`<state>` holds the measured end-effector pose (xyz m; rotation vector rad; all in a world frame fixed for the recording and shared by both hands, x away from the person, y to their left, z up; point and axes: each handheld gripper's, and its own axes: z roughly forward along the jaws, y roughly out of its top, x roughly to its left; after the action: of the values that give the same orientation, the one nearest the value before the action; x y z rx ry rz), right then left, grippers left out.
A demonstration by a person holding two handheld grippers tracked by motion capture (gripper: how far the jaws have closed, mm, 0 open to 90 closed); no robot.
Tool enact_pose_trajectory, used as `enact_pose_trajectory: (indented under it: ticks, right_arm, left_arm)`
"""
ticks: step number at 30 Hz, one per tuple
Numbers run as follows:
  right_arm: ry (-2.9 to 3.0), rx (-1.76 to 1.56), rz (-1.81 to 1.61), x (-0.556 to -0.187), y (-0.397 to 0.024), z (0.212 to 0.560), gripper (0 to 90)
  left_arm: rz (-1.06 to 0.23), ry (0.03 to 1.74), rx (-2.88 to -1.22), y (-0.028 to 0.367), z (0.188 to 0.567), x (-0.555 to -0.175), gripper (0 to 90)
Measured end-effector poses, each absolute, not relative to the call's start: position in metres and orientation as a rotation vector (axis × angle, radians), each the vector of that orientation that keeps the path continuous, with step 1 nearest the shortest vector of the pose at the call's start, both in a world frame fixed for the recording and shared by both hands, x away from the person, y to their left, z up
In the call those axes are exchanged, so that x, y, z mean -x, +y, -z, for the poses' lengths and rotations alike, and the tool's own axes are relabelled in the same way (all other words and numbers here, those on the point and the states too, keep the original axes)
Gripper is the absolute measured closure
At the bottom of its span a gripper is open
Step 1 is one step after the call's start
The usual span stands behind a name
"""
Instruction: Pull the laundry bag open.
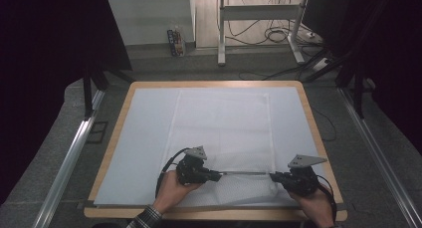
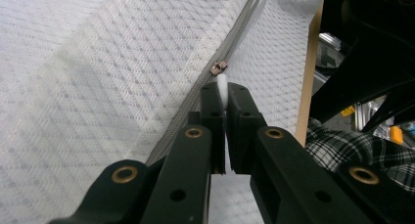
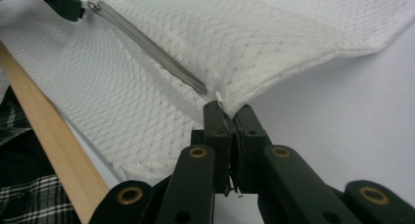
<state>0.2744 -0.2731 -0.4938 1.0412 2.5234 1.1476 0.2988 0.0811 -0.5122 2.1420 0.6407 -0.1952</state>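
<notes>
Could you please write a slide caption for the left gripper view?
Left gripper shut on the white zipper pull tab of a white mesh bag.

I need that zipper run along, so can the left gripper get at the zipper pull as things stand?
Probably yes: the left gripper is shut on the white zipper pull, with nothing in the way.

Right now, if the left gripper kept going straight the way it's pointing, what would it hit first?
The left gripper, shut on the white zipper pull tab, points along the grey zipper of the white mesh bag. First comes the metal slider just beyond its tips, then the right gripper at the zipper's far end, probably.
</notes>
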Motion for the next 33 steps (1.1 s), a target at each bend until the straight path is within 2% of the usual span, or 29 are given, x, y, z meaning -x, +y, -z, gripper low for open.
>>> enact_pose_trajectory:
  ticks: [33]
  right_arm:
    - [2.526,-1.051,-1.133,-0.275,-0.274,0.494,85.9]
  left_arm:
    - [0.163,0.709,-2.148,0.115,0.51,-0.29,87.8]
